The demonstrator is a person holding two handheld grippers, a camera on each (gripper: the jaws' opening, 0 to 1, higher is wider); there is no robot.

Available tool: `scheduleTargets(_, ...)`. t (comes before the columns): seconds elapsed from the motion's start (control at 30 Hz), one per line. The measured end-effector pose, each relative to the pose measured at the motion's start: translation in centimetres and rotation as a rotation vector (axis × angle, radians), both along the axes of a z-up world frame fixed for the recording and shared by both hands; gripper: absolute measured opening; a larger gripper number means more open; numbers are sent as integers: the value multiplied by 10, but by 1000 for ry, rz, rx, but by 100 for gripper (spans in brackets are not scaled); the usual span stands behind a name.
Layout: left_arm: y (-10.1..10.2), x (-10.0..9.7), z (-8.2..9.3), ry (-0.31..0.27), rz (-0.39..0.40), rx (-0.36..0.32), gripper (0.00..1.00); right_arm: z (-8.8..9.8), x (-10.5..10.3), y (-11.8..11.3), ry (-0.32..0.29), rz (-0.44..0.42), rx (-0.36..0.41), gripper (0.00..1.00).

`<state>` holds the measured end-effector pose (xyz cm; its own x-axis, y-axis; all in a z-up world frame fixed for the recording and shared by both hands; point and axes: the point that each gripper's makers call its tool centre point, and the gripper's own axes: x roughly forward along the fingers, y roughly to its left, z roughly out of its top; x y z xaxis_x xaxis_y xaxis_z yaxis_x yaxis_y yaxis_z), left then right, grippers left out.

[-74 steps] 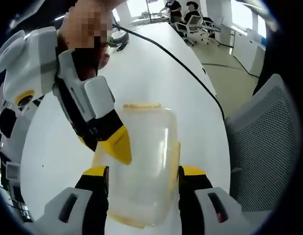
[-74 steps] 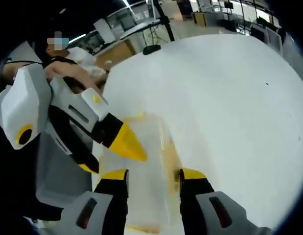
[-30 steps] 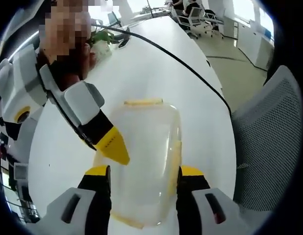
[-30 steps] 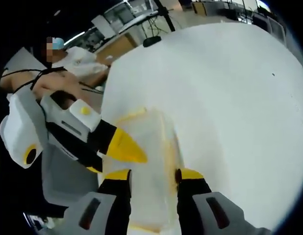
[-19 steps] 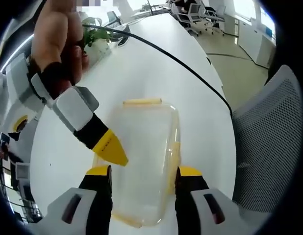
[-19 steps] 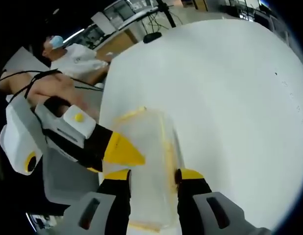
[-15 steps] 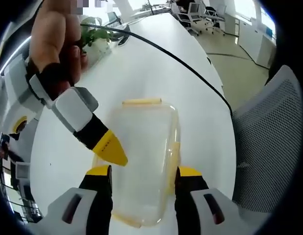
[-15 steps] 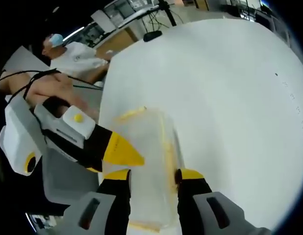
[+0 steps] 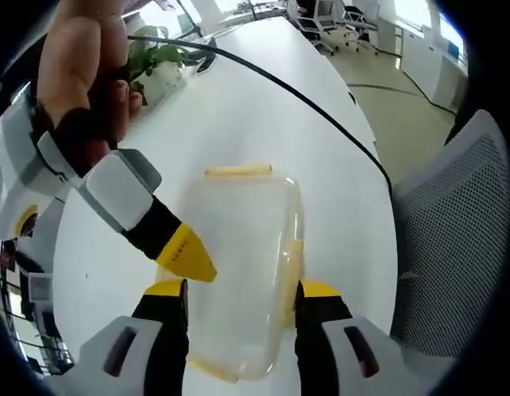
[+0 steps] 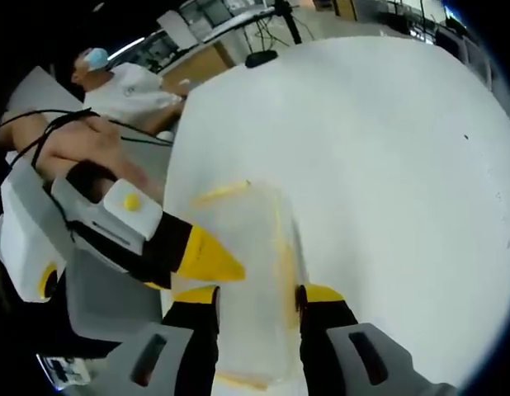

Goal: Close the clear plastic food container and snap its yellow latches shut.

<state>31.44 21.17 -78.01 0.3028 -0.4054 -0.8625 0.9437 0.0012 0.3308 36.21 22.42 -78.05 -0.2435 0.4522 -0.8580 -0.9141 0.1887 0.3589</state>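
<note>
The clear plastic container [image 9: 238, 264] lies on the white table [image 9: 238, 107] with its lid on. Yellow latches show at its far end [image 9: 238, 172] and along its right side [image 9: 292, 264]. My left gripper [image 9: 241, 289] is open, and its jaws straddle the container's near half. The right gripper's yellow fingertip [image 9: 185, 254] comes in from the left, held by a hand, and rests at the container's left edge. In the right gripper view the container [image 10: 247, 264] sits between the open jaws of my right gripper [image 10: 257, 295], and the left gripper's yellow fingertip [image 10: 210, 256] touches its left edge.
A black cable [image 9: 321, 120] runs across the table, and a potted plant [image 9: 156, 62] stands at the far left. A grey mesh chair [image 9: 453, 239] stands close on the right. A person in white [image 10: 131, 91] sits beyond the table's edge.
The right gripper's body has swung lower and further left in the left gripper view, and its tip has slid slightly along the container's left edge. The container has stayed put.
</note>
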Motion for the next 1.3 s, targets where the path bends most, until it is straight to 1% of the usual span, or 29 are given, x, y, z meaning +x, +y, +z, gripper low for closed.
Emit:
scheduleTargets(0.07,0,0,0,2,7,3,51,0,-1,0,-13,1,3,39)
scheduleTargets(0.13,-1,-1,2,13,22,-3,51,-1,-4,-1,-33,23,4,45)
scheduleTargets(0.17,-2,-1,3,43,45,-22,52,-3,-4,-4,-63,47,-7,52)
scheduleTargets(0.2,-2,0,5,49,37,-19,53,-4,-6,-6,-77,69,-15,59)
scheduleTargets(0.23,-1,0,4,53,8,4,53,-5,-10,-7,-82,82,-17,66)
scheduleTargets(0.27,0,0,3,38,6,10,56,-5,-13,-7,-81,89,-13,73)
scheduleTargets(0.3,-1,-1,2,15,-15,18,71,-3,-15,-6,-82,99,-3,76)
scheduleTargets(0.33,-5,-4,2,5,-38,2,87,-1,-16,-4,-85,103,15,78)
scheduleTargets(0.37,-12,-8,3,7,-45,-31,100,3,-15,-3,-95,98,32,81)
scheduleTargets(0.4,-13,-12,7,22,-43,-29,95,5,-14,-2,-104,95,41,82)
scheduleTargets(0.43,-17,-14,8,45,-31,-53,97,6,-14,-2,-109,102,45,83)
scheduleTargets(0.47,-17,-17,8,70,-20,-52,97,6,-15,-2,-112,108,46,83)
scheduleTargets(0.5,-17,-19,7,91,-20,-43,93,7,-15,-3,-119,113,46,82)
scheduleTargets(0.53,-13,-21,5,102,-33,-11,91,7,-15,-3,-131,116,43,82)
scheduleTargets(0.6,-9,-19,3,92,-55,21,91,7,-14,-5,-155,124,29,81)
scheduleTargets(0.8,-2,-9,9,105,-43,6,93,7,-19,-9,-154,120,16,80)
scheduleTargets(0.97,3,-10,10,165,-47,7,94,12,-21,-7,-173,109,36,80)
scheduleTargets(1.1,5,-6,12,168,-54,8,94,12,-20,-8,-186,106,33,80)
scheduleTargets(1.23,3,-4,16,178,-61,-10,95,15,-22,-6,-199,94,51,80)
scheduleTargets(1.3,2,-2,17,186,-61,-7,95,15,-23,-7,-205,93,52,80)
